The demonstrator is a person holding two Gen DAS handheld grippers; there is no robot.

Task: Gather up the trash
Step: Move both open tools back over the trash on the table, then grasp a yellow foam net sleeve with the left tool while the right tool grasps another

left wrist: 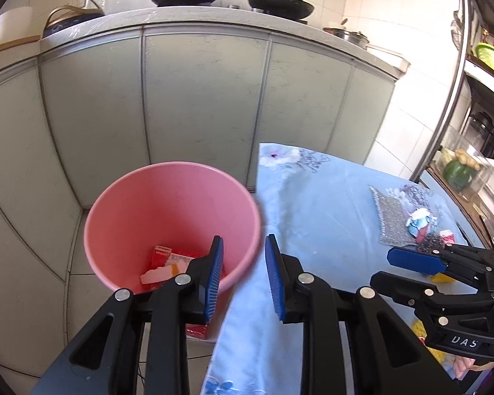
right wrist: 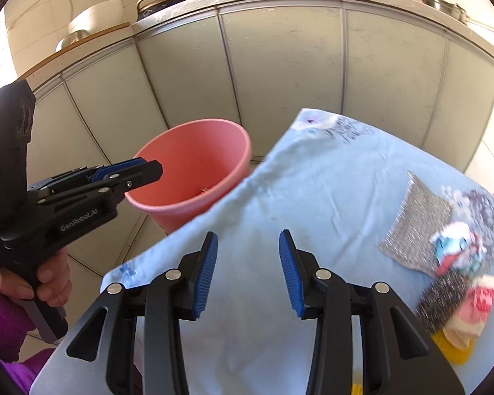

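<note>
Both tools empty, jaws spread: left tool point(left wrist: 243, 273) over the pink bin's point(left wrist: 122, 197) rim, right tool point(right wrist: 248, 271) above the bench point(right wrist: 313, 181). Red packets point(left wrist: 168, 260) already binned; crumpled wrappers point(right wrist: 457, 250) wait to the right tool's right, uncollected.

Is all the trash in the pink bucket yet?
Not yet. Some is done: a red box and scraps lie in the bucket. Both grippers, left and right, are open and empty. Still left on the cloth: a crumpled wrapper and a red-and-white wrapper.
</note>
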